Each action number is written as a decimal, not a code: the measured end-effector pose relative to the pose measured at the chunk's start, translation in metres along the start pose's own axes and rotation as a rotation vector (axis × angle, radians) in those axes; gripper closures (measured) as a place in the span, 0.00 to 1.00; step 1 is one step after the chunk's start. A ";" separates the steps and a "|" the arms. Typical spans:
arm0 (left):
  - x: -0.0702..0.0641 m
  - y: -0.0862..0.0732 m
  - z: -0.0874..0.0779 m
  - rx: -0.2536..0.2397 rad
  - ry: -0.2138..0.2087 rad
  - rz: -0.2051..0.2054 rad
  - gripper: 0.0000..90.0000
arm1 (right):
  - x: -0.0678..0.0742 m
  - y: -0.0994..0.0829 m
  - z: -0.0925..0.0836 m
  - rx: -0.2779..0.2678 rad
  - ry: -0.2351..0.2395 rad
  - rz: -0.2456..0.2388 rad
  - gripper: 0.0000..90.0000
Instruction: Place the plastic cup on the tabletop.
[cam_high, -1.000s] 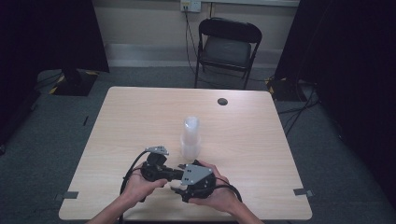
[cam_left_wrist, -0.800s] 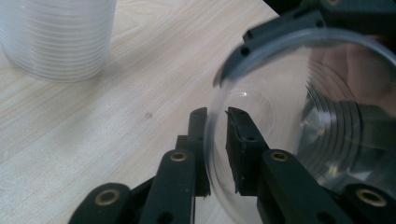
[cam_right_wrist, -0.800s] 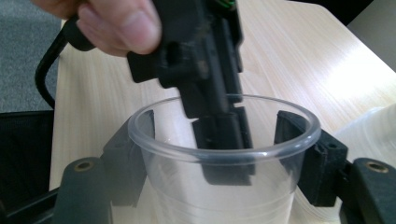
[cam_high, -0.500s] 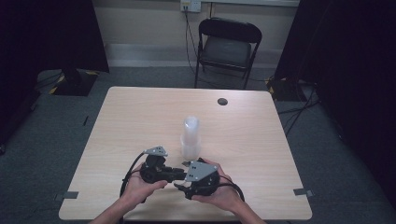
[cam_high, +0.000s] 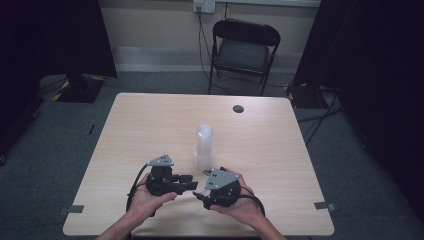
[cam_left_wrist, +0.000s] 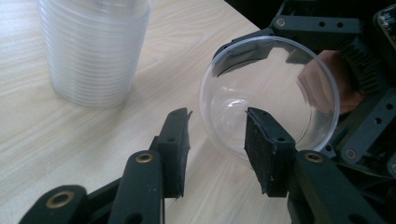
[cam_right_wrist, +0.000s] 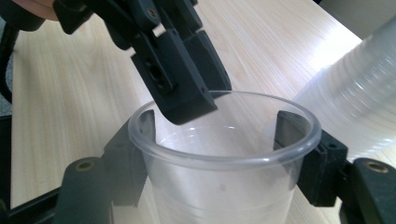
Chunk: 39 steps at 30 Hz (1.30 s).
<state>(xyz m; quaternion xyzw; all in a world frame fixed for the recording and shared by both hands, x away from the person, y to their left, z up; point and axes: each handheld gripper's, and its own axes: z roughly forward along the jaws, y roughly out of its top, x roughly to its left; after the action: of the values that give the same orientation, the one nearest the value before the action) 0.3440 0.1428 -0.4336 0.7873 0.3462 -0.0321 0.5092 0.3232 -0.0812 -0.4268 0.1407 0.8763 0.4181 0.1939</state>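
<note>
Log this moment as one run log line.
right gripper: shut on clear cup | left gripper: jaws just opening, straddling cup rim | cup stack: upright on table

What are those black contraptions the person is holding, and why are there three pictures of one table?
They are hand-held grippers, each with two black jaws, worked by a person rather than a robot. The high view looks down on the wooden table, with the left gripper and right gripper near its front edge. The other two pictures come from small cameras riding on each gripper, looking along its jaws. A tall stack of clear cups stands on the table, with a small dark disc farther back. The right gripper is closed on a single clear cup. The left gripper's jaws have just been opening and now stand apart at that cup's rim, not pressing it.
</note>
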 end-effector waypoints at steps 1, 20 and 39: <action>0.000 0.000 -0.001 -0.002 -0.004 -0.001 0.67 | -0.001 -0.001 0.000 0.001 -0.005 0.002 0.33; 0.006 0.007 -0.008 -0.064 0.125 0.001 0.42 | -0.024 -0.011 -0.008 -0.013 -0.047 0.143 0.33; 0.015 -0.018 -0.022 -0.027 0.287 0.088 0.30 | -0.051 -0.017 -0.032 -0.106 -0.105 0.295 0.34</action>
<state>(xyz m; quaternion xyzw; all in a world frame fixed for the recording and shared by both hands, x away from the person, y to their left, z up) 0.3383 0.1724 -0.4430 0.7911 0.3813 0.1079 0.4660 0.3526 -0.1346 -0.4103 0.2791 0.8115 0.4796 0.1830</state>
